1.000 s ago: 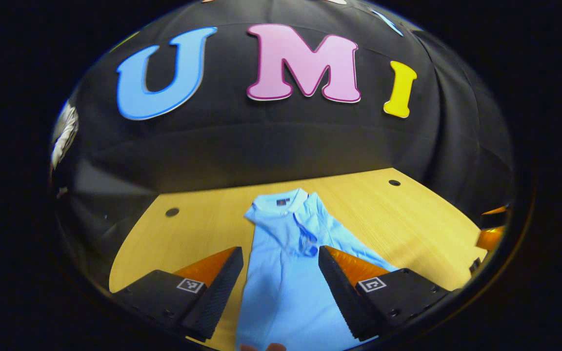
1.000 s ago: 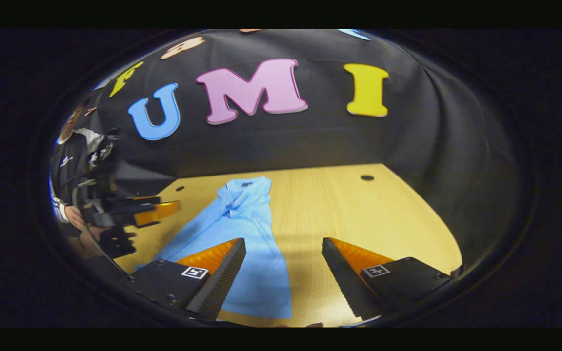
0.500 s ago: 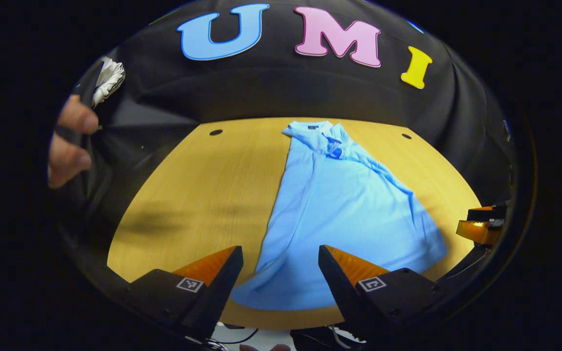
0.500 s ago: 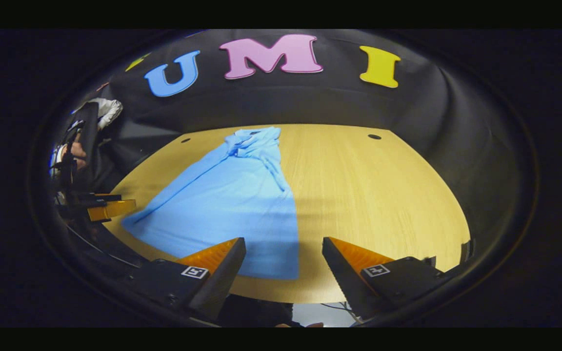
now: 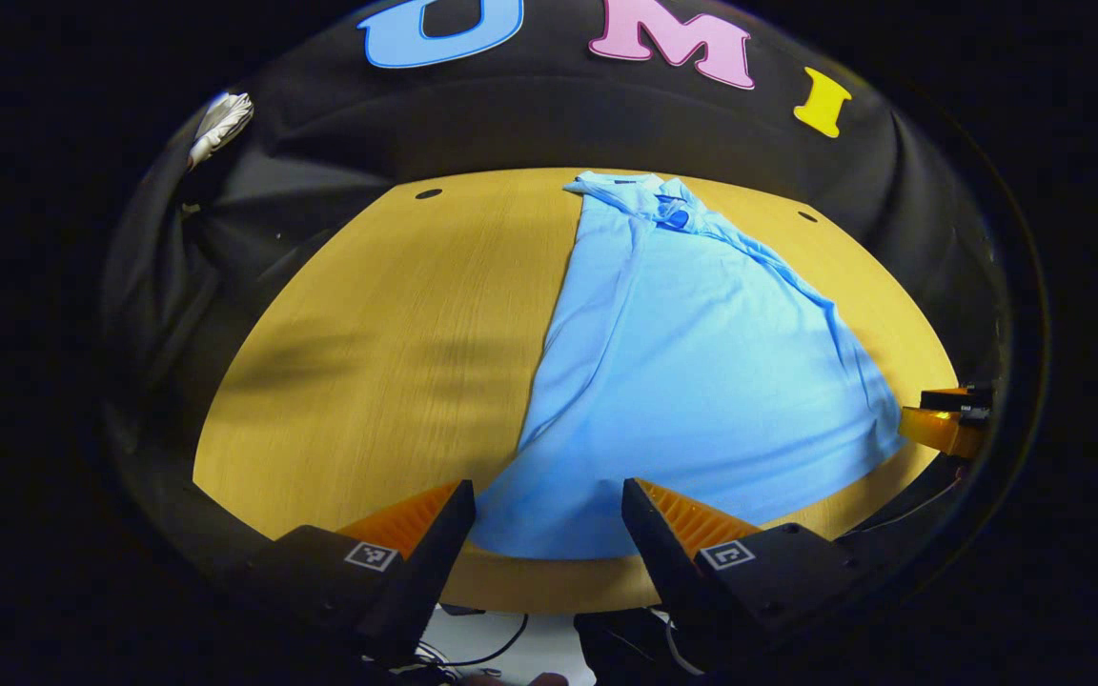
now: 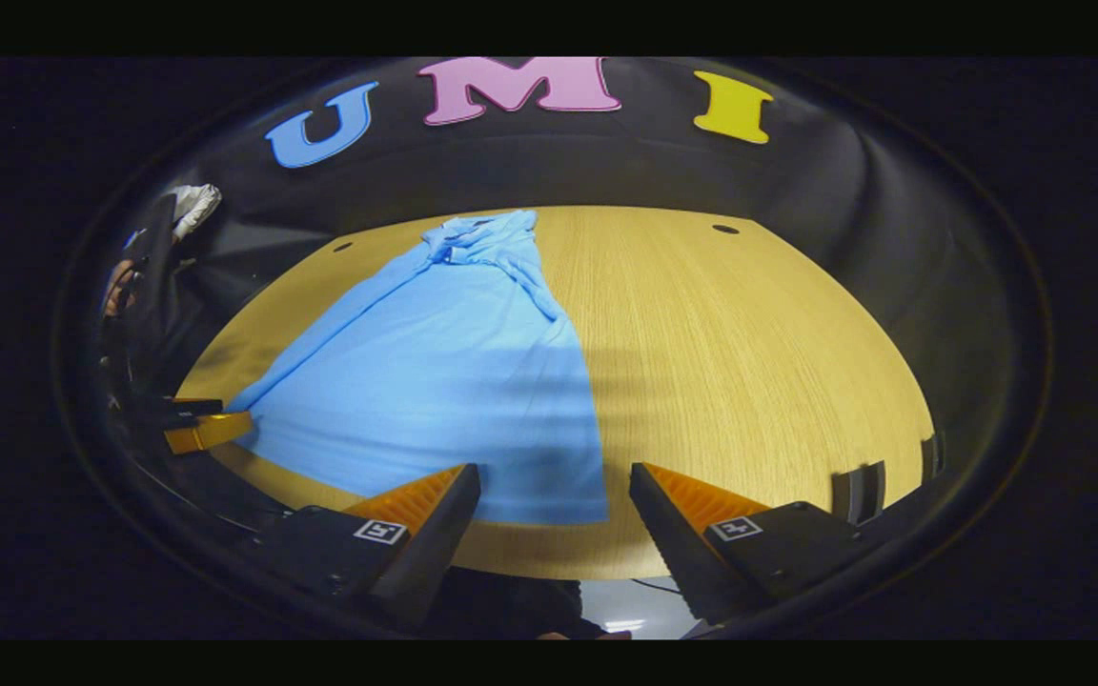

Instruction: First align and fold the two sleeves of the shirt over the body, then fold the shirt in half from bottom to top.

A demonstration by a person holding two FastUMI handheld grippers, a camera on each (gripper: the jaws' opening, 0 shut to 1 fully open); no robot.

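Blue shirt (image 5: 692, 381): sleeves look tucked, hem nearest me on the bench (image 5: 368, 324).
Jaws: left gripper (image 5: 547, 534), right gripper (image 6: 554, 514), both apart, empty.
Next, I reckon: pinch both hem corners evenly, carry toward collar (image 5: 649, 195).

The light blue shirt (image 5: 701, 372) lies flat on the wooden table (image 5: 387, 343), collar toward the far wall, hem near the near edge. Left of the shirt the tabletop is bare wood, open to a pass; right of the shirt (image 6: 435, 381) the table (image 6: 749, 362) is bare too. The left claw (image 5: 549, 505) hangs spread above the hem, the right claw (image 6: 554, 491) spread above the shirt's right hem corner, neither touching the cloth.
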